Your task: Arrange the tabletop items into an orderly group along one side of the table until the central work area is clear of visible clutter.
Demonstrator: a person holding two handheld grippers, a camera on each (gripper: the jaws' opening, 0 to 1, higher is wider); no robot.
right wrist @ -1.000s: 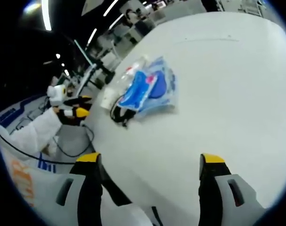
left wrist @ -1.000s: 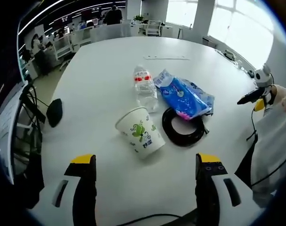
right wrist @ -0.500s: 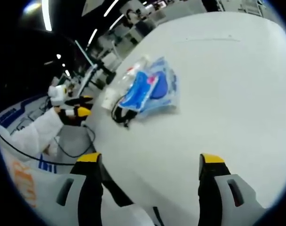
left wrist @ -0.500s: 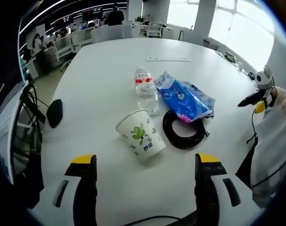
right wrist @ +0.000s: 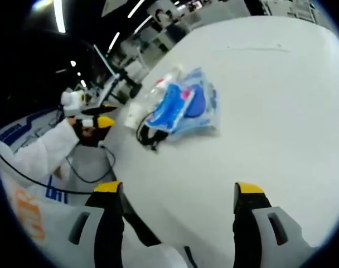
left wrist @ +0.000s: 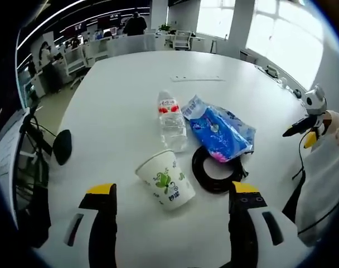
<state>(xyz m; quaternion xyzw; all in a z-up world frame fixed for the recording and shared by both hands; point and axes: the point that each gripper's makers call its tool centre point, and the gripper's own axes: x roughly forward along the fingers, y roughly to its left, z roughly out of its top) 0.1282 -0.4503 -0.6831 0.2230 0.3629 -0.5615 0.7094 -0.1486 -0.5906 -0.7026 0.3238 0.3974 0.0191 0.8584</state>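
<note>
Left claw [left wrist: 168,209] spread, empty, poised over near table [left wrist: 125,95] edge, lined up on tipped paper cup [left wrist: 165,178] (likely first pick). Right claw [right wrist: 172,209] spread, empty too. Bottle [left wrist: 172,120], blue packet [left wrist: 219,127], black cable coil [left wrist: 214,170] bunched just beyond cup, mid-table.

Daylight floods in from tall windows [left wrist: 270,28] at upper right of left gripper view, blown out to near white; ceiling strip lights [left wrist: 74,11] glow over the dim office at upper left. The broad white tabletop [left wrist: 125,95] reads bright and even, w/ soft, short shadows under the clear plastic water bottle [left wrist: 172,120] and the glossy blue plastic packet [left wrist: 219,125]. Right gripper view is darker at left, w/ a flaring strip light [right wrist: 60,14]; its tabletop [right wrist: 270,111] is pale, the packet [right wrist: 183,106] slightly soft. Strong fisheye bending at edges in both.
</note>
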